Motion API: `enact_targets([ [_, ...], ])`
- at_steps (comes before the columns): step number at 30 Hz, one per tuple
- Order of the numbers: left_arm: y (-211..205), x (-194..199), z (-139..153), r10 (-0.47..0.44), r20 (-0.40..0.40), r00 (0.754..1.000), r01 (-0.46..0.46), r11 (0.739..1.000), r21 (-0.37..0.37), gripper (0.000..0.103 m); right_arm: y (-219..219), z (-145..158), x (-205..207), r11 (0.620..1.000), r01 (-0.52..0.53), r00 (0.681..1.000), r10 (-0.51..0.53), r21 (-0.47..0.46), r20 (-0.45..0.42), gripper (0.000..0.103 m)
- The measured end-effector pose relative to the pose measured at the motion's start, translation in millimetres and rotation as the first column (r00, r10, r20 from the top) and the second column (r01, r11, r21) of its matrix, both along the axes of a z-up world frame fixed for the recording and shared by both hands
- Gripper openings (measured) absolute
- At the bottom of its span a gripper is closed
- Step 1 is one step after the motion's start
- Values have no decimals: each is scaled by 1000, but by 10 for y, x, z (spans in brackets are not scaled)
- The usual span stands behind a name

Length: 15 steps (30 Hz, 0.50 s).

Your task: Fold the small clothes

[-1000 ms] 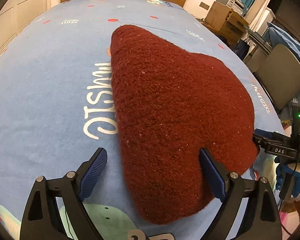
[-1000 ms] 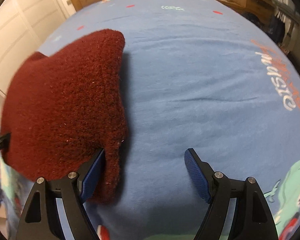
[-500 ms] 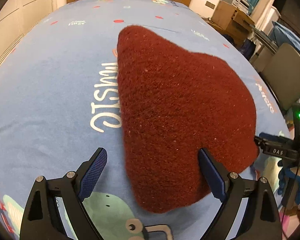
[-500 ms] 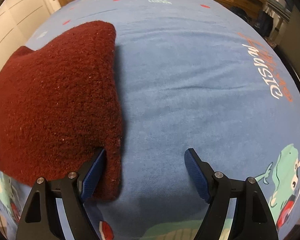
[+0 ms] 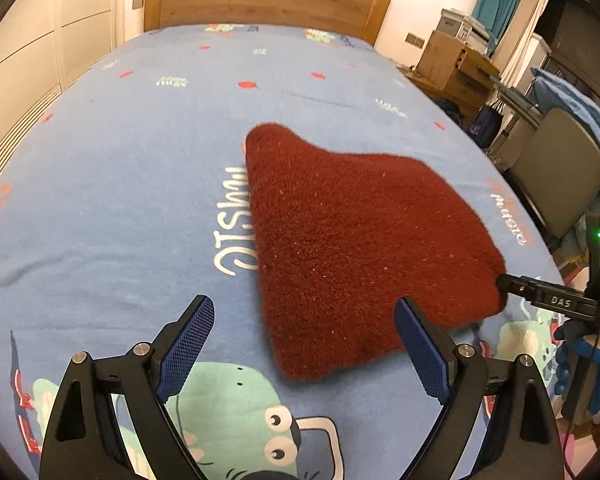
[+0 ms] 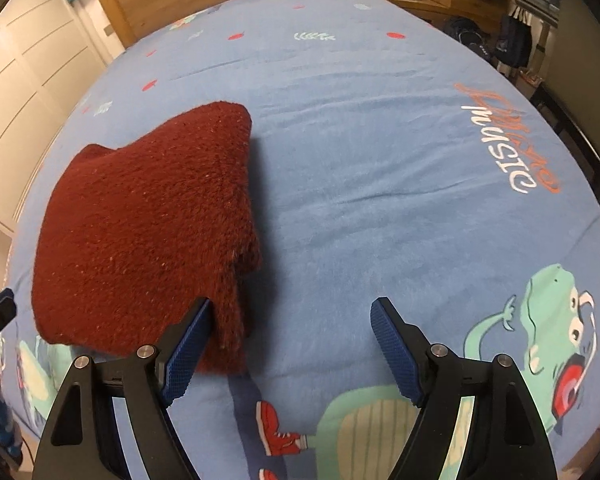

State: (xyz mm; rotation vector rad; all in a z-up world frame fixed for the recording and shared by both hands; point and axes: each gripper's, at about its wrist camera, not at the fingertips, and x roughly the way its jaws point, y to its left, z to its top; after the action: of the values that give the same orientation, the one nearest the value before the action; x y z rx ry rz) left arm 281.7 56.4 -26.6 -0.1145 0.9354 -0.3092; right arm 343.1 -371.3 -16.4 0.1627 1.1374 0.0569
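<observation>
Item: dark red knitted garment (image 5: 364, 248) lies folded on blue printed bedsheet (image 5: 140, 152) | Left gripper (image 5: 306, 346): jaws spread wide, nothing pinched, garment's near edge between fingers | Right gripper (image 6: 290, 346): jaws spread, empty, left finger beside garment's corner

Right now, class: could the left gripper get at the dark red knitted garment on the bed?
Probably yes. The left gripper is open just before the dark red knitted garment, and nothing lies between them.

Dark red fuzzy knit garment (image 5: 364, 240) — on a blue bedsheet (image 5: 120, 184) printed with green cartoon dinosaurs and red dots.
</observation>
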Motion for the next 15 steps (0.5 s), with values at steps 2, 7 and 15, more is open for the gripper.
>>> enact_targets([
  [2,53,-34,60,0,16,1000,0,1000,-9,89,-19,46,-118,1000,7,1000,-7,-12,6,81],
  [7,194,-170,172,17,49,999,-16,1000,-9,89,30,163,-229,998,15,1000,-14,-60,15,81],
  [15,317,-504,238,97,96,991,-103,993,65,89,192,403,-795,997,21,997,-15,-74,75,81],
])
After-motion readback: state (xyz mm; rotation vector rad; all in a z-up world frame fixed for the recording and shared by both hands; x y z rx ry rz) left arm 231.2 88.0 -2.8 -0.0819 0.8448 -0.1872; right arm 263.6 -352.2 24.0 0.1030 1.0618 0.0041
